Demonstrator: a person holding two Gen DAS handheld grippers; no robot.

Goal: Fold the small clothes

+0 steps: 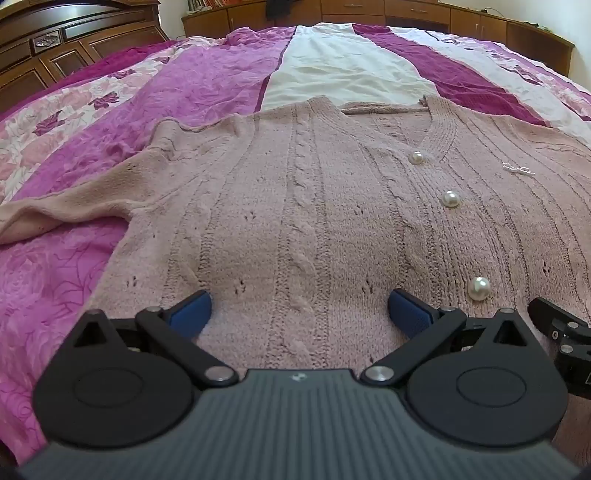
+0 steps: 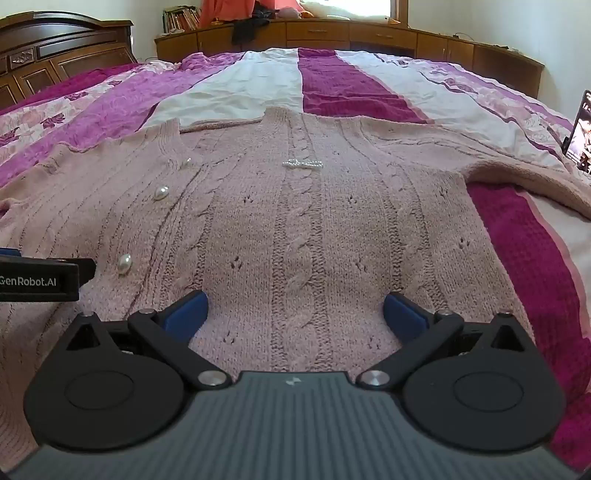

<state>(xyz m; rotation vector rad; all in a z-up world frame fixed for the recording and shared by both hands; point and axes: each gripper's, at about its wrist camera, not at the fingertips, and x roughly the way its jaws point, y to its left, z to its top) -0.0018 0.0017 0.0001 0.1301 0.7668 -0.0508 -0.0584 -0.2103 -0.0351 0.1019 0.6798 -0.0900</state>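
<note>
Left wrist view: a dusty-pink cable-knit cardigan (image 1: pixel 295 206) lies flat, front up, on a bed (image 1: pixel 207 88). It has a ribbed V-neck, pearl buttons (image 1: pixel 451 198) running down the placket right of centre, and a small beaded brooch (image 1: pixel 517 170) further right. Its long axis runs from the hem, near the camera, to the collar at the far side. One sleeve (image 1: pixel 62 214) spreads out to the left, resting on the bedspread. The left gripper (image 1: pixel 299 306) hovers low over the hem, jaws spread wide, blue pads holding nothing. The edge of the right gripper (image 1: pixel 561 328) shows just right of the lowest button. Behind the cardigan, the bedspread runs in magenta, white and floral stripes; a dark wooden headboard (image 1: pixel 55 40) stands at far left and low wooden cabinets (image 1: pixel 369 11) line the far wall.

Right wrist view: the cardigan (image 2: pixel 295 229) again lies with the collar away; the buttons (image 2: pixel 161 192) now sit left of centre, the brooch (image 2: pixel 303 163) near the middle, and the other sleeve (image 2: pixel 532 177) trails off to the right. The right gripper (image 2: pixel 295 314) is above the hem, jaws wide apart and empty. The left gripper (image 2: pixel 40 278) enters at the left, beside the lowest button. A phone screen (image 2: pixel 581 133) stands at the bed's right edge. Books (image 2: pixel 181 18) and clothing top the cabinets (image 2: pixel 332 37).
</note>
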